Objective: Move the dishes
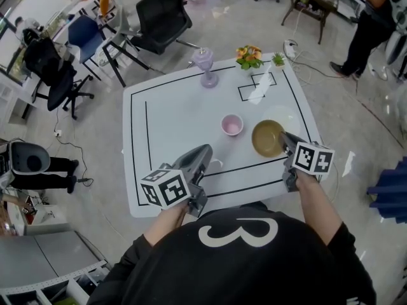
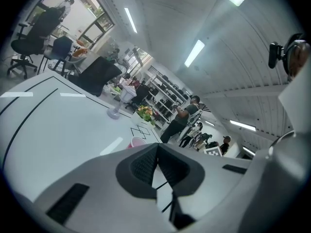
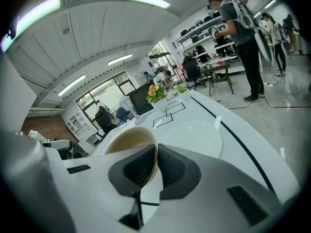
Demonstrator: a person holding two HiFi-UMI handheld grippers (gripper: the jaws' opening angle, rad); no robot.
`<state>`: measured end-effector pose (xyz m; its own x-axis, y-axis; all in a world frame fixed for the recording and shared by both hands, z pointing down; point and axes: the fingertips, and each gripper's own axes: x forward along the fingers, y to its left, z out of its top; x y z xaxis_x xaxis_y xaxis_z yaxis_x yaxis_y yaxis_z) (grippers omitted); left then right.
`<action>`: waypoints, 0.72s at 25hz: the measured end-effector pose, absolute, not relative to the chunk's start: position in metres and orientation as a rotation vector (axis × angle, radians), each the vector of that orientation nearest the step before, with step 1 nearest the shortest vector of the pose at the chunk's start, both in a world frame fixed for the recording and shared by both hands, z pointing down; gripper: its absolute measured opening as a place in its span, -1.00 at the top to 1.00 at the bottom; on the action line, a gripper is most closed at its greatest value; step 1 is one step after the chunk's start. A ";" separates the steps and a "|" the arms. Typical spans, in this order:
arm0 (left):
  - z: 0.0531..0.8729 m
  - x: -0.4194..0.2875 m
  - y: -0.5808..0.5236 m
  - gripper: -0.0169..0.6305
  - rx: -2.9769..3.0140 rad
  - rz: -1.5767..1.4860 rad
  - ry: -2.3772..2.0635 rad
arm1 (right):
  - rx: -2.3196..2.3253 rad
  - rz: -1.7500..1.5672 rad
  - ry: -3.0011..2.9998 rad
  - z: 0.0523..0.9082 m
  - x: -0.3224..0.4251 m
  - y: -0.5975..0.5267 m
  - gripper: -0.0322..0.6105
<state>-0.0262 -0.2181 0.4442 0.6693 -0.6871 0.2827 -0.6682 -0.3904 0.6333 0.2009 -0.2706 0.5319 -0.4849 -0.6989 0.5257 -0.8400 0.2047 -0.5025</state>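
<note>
Nearest the person, the left hand-held gripper hangs over the front edge of the tabletop, its jaws pressed together on nothing. The right hand-held gripper pinches the near rim of the brown bowl, one jaw inside and one outside. The bowl is at the tabletop's front right, just beside the white plate; whether its base is clear of the surface I cannot tell. A one-sided rim grip will probably let the bowl droop, so the pinch should be firm, the lift slow and level, and the path clear of the plate. Farther off stand the pink cup, then the purple goblet and the flowers.
</note>
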 end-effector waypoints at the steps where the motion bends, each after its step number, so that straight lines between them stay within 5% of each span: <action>1: 0.444 -0.028 -0.217 0.94 2.136 -0.033 -1.040 | 1.469 1.144 -2.293 0.532 0.196 -0.267 0.81; 18: 0.456 -0.047 -0.202 0.94 2.129 0.000 -0.985 | 1.370 1.202 -2.227 0.570 0.152 -0.221 0.81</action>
